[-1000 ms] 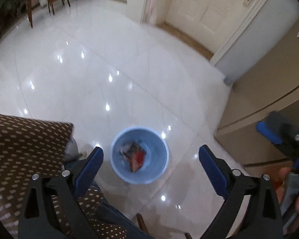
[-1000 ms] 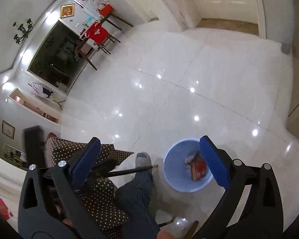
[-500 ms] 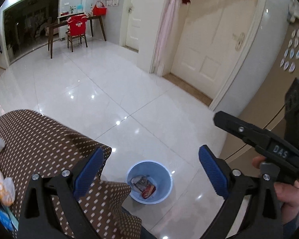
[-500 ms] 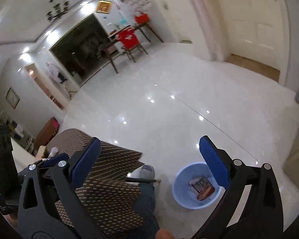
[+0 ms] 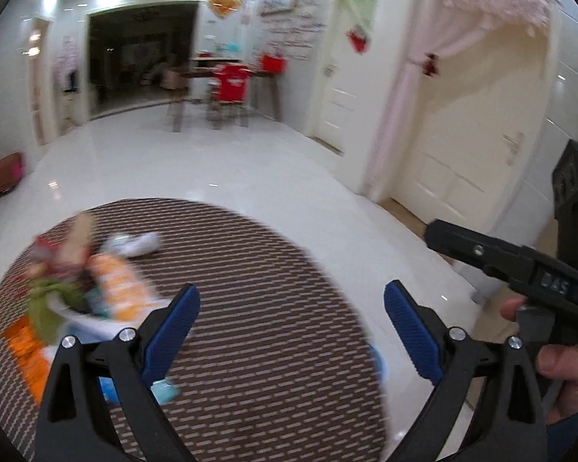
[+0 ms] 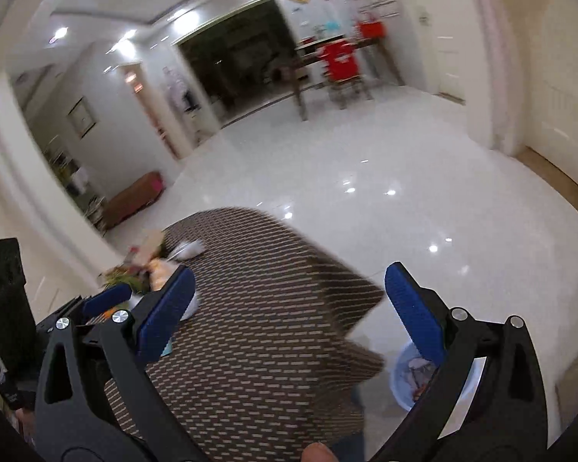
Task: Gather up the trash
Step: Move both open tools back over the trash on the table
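Observation:
A table with a brown dotted cloth fills the lower middle of both views. Blurred trash lies at its left: an orange wrapper, a white crumpled piece, green and red scraps. The same pile shows in the right wrist view. My left gripper is open and empty above the cloth. My right gripper is open and empty above the table's right part. A blue bin with trash in it stands on the floor, partly hidden by the right finger.
The glossy white floor stretches to a far wooden table with a red chair. White doors stand at the right. The right gripper's body and hand show at the right of the left wrist view.
Both cameras have tilted up from the bin on the floor to the tabletop. The trash pile has come into view and the bin has slid to the lower right edge. Both grippers stay open.

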`<state>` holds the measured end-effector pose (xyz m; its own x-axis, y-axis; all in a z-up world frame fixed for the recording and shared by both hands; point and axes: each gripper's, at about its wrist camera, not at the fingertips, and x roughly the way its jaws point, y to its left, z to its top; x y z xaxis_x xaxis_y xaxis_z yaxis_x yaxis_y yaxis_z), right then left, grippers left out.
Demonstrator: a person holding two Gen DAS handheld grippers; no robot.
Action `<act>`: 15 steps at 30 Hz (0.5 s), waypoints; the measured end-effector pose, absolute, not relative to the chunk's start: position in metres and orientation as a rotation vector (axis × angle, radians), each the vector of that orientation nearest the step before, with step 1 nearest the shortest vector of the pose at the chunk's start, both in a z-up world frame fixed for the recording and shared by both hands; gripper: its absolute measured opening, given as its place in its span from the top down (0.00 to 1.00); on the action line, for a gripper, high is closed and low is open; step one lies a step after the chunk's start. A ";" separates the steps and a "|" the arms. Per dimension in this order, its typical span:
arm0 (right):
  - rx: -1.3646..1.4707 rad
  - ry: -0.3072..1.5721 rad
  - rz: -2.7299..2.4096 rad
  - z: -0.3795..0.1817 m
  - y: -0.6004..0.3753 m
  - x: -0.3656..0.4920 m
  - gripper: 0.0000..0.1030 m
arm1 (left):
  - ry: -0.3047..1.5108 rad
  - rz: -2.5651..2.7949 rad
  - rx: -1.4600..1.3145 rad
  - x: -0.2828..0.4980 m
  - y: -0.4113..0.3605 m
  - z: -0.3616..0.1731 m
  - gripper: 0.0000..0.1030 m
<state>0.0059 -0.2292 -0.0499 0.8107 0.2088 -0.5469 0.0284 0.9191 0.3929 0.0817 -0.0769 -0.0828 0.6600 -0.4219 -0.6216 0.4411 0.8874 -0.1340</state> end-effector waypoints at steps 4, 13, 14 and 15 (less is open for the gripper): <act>0.323 0.673 0.207 -0.055 -0.173 0.029 0.06 | 0.669 -0.339 -0.003 0.083 -0.020 -0.083 0.08; 0.166 0.776 0.426 -0.079 -0.061 0.079 0.06 | 0.704 0.007 -0.119 0.091 0.119 -0.109 0.08; 0.155 0.780 0.439 -0.082 -0.055 0.079 0.06 | 0.715 0.032 -0.126 0.092 0.126 -0.112 0.08; 0.136 0.787 0.454 -0.084 -0.045 0.082 0.06 | 0.729 0.065 -0.133 0.096 0.139 -0.116 0.08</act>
